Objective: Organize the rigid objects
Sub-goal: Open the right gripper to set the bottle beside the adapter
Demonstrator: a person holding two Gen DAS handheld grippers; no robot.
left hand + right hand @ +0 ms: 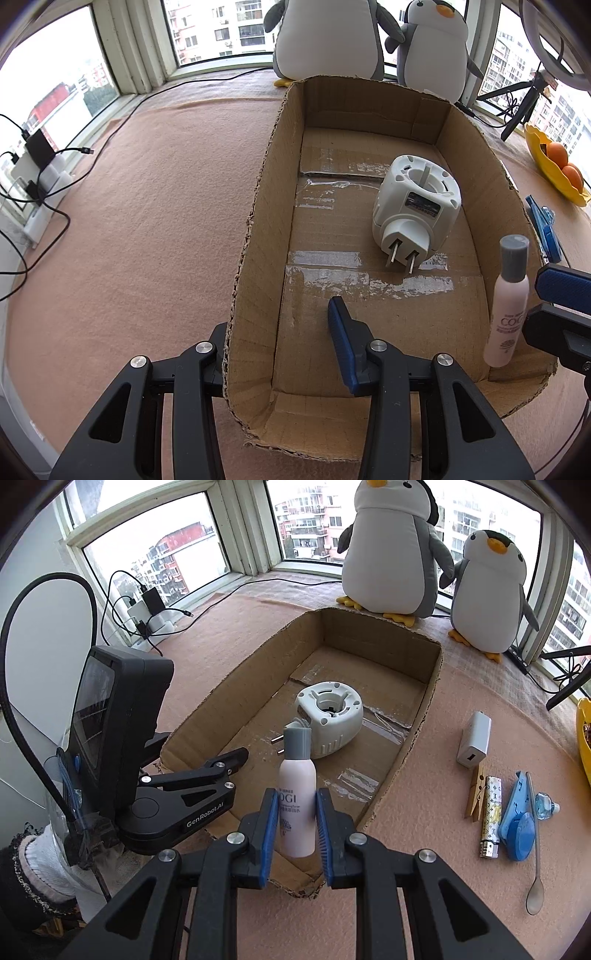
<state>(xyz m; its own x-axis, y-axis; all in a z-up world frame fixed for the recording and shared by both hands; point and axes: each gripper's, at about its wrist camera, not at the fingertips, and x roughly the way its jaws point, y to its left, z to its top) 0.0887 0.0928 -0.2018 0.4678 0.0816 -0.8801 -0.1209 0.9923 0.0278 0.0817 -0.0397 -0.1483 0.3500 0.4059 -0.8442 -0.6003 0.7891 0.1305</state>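
Note:
A cardboard box (258, 206) (421, 716) lies open on the pink mat. A white plug-in device (415, 206) (330, 722) lies inside it. A pale pink bottle with a grey cap (297, 801) (506, 306) stands upright in the box's near corner. My right gripper (295, 834) has its blue pads on both sides of the bottle and is shut on it. My left gripper (280, 343) straddles the box's near left wall, one finger outside, one finger (345, 347) inside, open and empty.
On the mat right of the box lie a white charger (474, 738), a clothespin (476, 794), a lighter (489, 816), a blue tool (517, 823) and a spoon (535, 849). Two plush penguins (391, 550) stand behind the box. A yellow fruit bowl (550, 166) is at right.

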